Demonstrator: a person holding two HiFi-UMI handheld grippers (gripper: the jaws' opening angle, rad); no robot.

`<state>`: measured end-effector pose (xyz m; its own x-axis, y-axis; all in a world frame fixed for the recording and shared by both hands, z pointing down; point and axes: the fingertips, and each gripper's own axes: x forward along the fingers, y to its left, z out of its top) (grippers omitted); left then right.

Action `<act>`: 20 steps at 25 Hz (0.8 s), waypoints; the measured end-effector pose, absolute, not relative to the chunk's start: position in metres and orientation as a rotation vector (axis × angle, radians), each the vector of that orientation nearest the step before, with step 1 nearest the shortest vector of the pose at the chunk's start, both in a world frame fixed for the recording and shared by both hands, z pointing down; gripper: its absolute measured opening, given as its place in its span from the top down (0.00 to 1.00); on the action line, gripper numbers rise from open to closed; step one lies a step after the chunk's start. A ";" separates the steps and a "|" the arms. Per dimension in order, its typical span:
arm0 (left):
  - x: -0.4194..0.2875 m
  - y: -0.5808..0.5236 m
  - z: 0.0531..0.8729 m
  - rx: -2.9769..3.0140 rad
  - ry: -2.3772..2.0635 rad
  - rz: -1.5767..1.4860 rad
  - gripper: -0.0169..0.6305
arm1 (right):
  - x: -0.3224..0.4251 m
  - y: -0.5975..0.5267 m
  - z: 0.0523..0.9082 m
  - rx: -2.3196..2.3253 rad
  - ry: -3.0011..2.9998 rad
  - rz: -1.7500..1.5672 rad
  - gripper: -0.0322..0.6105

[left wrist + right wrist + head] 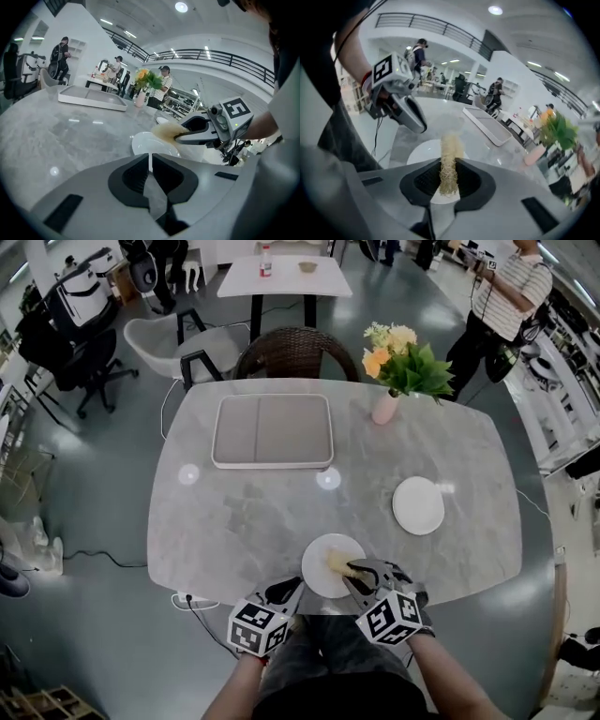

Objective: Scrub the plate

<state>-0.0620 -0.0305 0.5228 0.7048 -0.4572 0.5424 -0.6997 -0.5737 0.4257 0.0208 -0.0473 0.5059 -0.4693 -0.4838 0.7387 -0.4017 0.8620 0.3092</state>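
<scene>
**Scrubber over plate, rim pinned**

My right claw (359,570) pinches the fibrous scrubber (340,562) just above the plate (317,574) at the table's (244,512) near edge. My left claw (292,589) clamps its left rim. I'd press straight down.

Left gripper (150,164) clamped on near rim of white plate (146,143), right gripper (180,137) just ahead-right holding tan scrubber (165,131) over it, tray (91,98) far beyond.

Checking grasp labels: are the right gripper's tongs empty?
No, the right gripper has its tongs shut on a tan fibrous scrubber, which sticks out over the white plate.
</scene>
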 end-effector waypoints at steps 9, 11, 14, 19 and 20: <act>-0.058 -0.044 0.544 2.222 -0.885 0.623 0.93 | -0.008 -0.062 0.529 0.245 -1.978 -0.468 0.83; -0.059 -0.045 0.546 2.222 -0.906 0.666 0.93 | -0.010 -0.063 0.534 0.191 -1.946 -0.520 0.84; -0.056 -0.043 0.549 2.213 -0.891 0.708 0.93 | -0.012 -0.067 0.539 0.155 -1.896 -0.586 0.84; -0.051 -0.044 0.552 2.176 -0.875 0.751 0.93 | -0.003 -0.081 0.537 0.204 -1.841 -0.626 0.83; -0.051 -0.044 0.552 2.167 -0.879 0.767 0.93 | 0.000 -0.084 0.536 0.219 -1.833 -0.624 0.83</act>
